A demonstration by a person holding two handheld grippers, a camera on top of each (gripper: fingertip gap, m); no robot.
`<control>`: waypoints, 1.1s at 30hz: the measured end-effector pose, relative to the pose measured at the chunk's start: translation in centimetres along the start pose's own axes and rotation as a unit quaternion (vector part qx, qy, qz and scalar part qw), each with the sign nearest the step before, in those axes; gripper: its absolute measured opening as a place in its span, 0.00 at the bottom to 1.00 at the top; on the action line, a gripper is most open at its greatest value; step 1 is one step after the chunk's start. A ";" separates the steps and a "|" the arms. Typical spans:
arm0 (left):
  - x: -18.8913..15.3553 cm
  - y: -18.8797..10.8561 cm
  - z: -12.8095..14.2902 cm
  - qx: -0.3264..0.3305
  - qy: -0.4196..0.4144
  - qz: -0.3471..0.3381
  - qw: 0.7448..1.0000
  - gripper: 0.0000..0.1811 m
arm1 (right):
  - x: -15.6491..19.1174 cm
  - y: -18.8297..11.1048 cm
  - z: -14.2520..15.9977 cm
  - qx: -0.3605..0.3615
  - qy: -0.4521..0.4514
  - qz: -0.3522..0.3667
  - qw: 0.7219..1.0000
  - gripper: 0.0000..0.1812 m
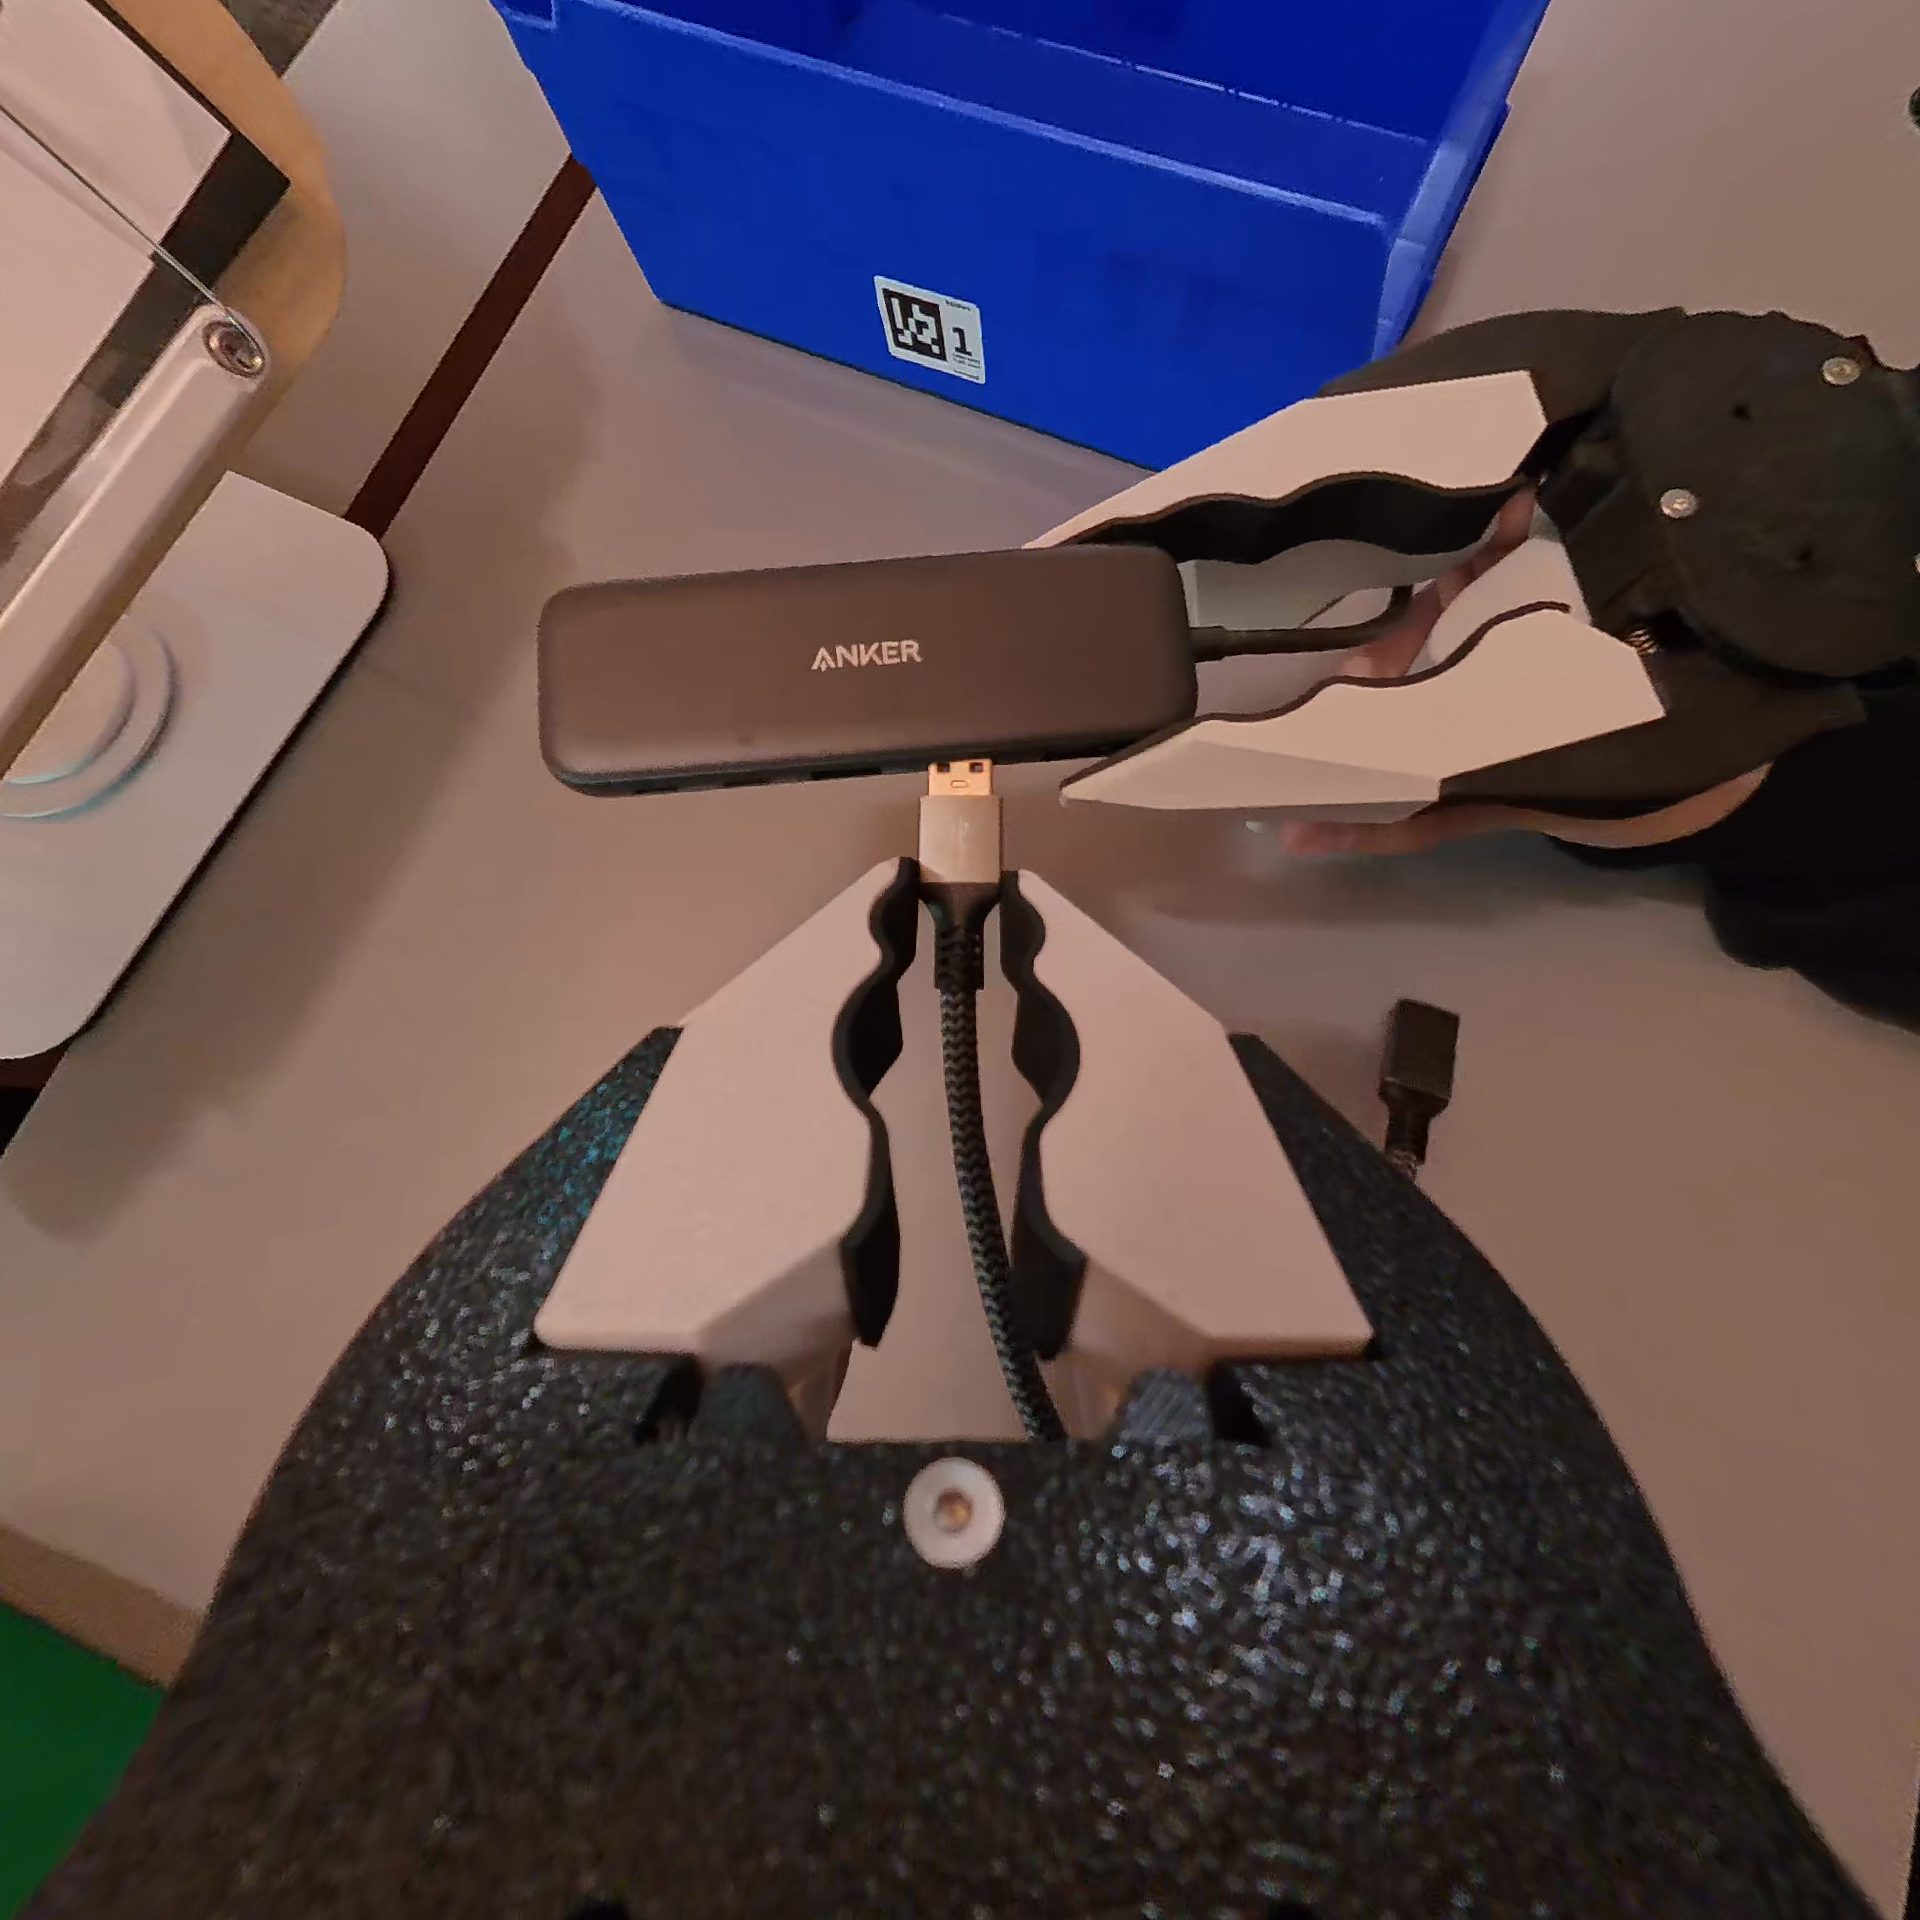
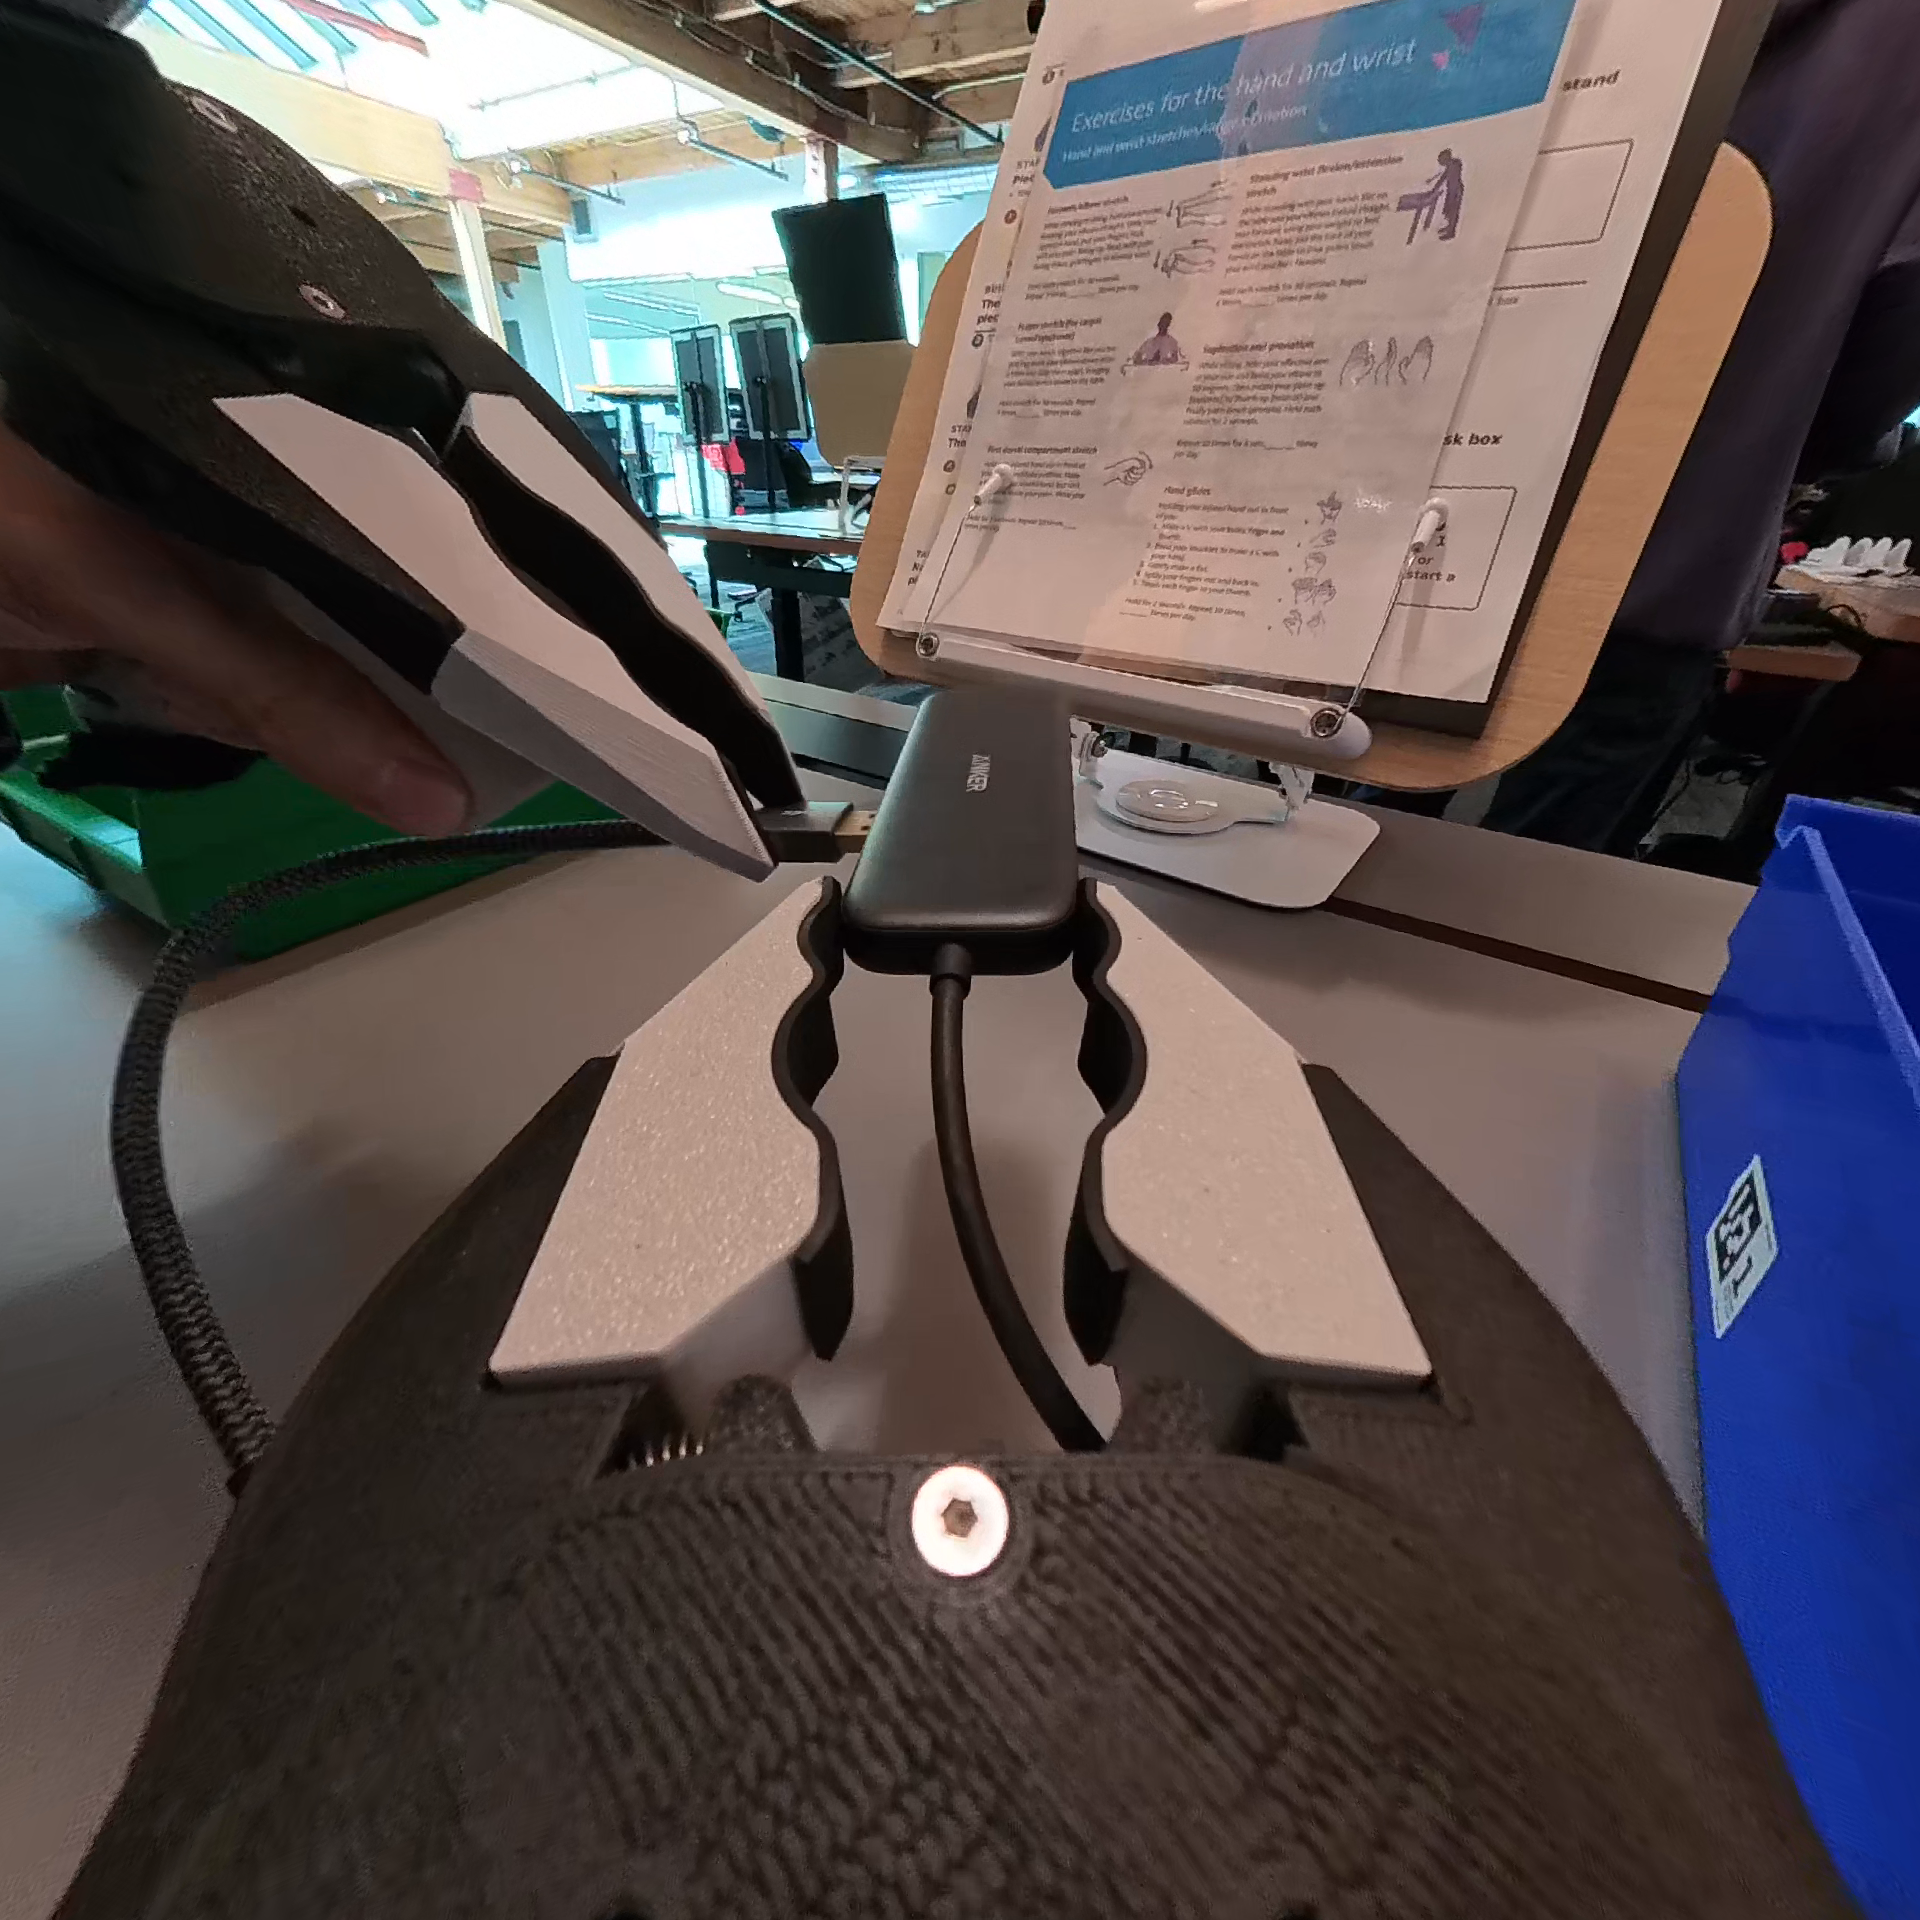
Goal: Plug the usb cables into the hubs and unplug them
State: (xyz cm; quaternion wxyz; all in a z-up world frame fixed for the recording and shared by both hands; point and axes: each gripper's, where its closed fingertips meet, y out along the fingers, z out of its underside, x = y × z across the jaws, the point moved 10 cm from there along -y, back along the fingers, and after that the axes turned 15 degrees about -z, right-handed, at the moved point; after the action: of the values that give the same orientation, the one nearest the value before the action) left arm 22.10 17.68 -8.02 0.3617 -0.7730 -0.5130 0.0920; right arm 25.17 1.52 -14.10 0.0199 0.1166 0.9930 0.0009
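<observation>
The left gripper is clamped on the metal shell of the USB plug, and its braided cable runs back between the 2 fingers. The plug's tip sits at a port on the long side of the dark hub, partly inside, I think. The right gripper pinches the hub's end, just where its own thin cord comes out. The hub is held above the grey table.

The hub looks light and smooth (it may slip sideways), so hold it at the narrow end. The plug is rigid but the cable is soft, so grip the shell.
</observation>
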 end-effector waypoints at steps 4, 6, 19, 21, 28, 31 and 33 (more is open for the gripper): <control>-0.3 0.1 -0.3 -0.003 0.016 -0.019 1.000 0.07 | 0.0 0.0 0.0 0.005 0.000 0.001 1.000 0.24; -0.4 0.3 -0.5 -0.012 0.014 -0.028 0.999 0.07 | 0.1 0.1 0.0 0.003 0.010 0.001 1.000 0.24; 2.4 -4.1 0.0 -0.049 -0.056 -0.055 0.996 0.18 | -0.8 -1.0 -0.7 -0.020 -0.003 0.032 0.999 0.24; 5.0 -8.0 1.5 -0.028 -0.081 -0.141 0.986 0.18 | -1.1 -1.4 -1.0 -0.029 0.002 0.043 0.999 0.24; 14.1 -14.5 14.3 0.185 -0.294 -0.293 0.890 0.19 | -1.2 -1.4 -0.9 -0.031 0.012 0.037 0.999 0.24; 16.4 -12.3 19.0 0.246 -0.370 -0.260 0.857 0.20 | -0.8 -1.0 -0.7 -0.022 0.002 0.031 0.999 0.24; 16.8 -10.2 21.0 0.287 -0.394 -0.216 0.846 0.21 | -0.7 -0.8 -0.6 -0.016 0.000 0.026 1.000 0.24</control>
State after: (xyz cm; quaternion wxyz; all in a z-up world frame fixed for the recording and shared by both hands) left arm 11.57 44.10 -12.68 0.3459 -0.4033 -0.7168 0.4516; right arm 25.60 0.55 -13.51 0.0218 0.1418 0.9895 0.0174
